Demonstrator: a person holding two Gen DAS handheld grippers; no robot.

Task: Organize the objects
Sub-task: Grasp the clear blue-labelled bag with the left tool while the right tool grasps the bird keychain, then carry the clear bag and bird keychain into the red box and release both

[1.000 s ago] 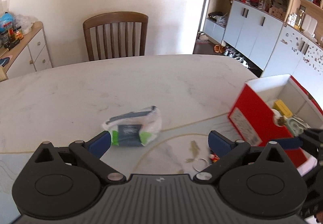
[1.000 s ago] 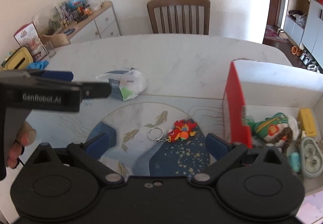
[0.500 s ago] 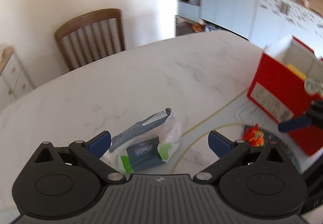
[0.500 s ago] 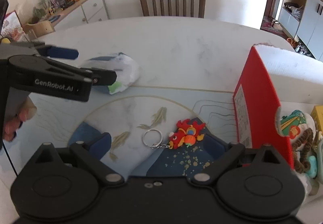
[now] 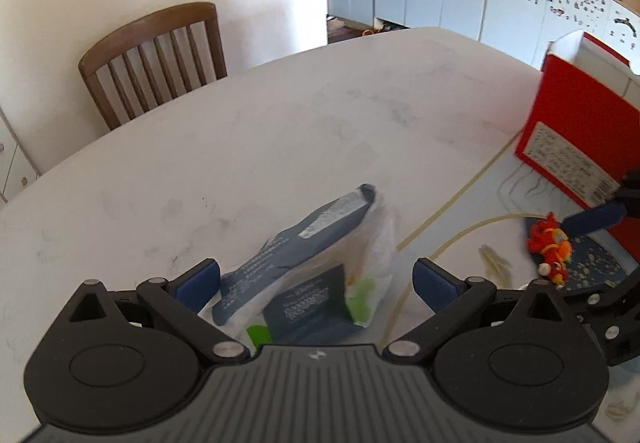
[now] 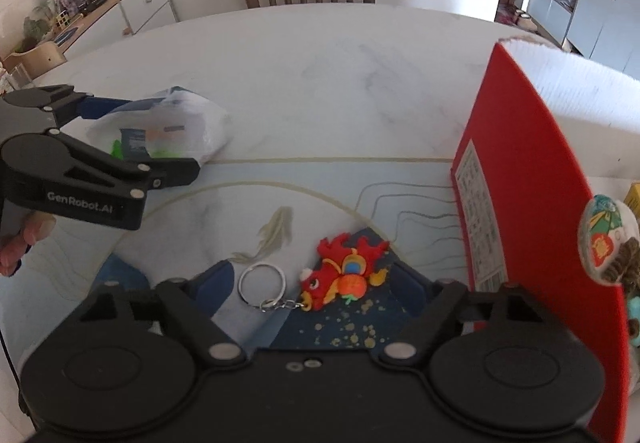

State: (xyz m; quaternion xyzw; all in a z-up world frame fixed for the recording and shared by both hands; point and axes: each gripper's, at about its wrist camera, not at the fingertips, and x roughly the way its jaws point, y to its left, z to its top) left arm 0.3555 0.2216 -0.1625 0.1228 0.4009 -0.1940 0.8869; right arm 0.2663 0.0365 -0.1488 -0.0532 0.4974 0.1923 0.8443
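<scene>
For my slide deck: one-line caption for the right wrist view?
Right gripper, jaws closing, straddles a red dragon keychain beside the red box.

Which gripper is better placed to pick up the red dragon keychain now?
The right gripper. The red dragon keychain lies between its fingers, whose jaws are closing without pressing it yet. The left gripper is open around the plastic bag, farther from the keychain.

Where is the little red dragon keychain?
In the right wrist view, the dragon keychain lies on the table mat between the right gripper's closing fingers, left of the red box.
</scene>
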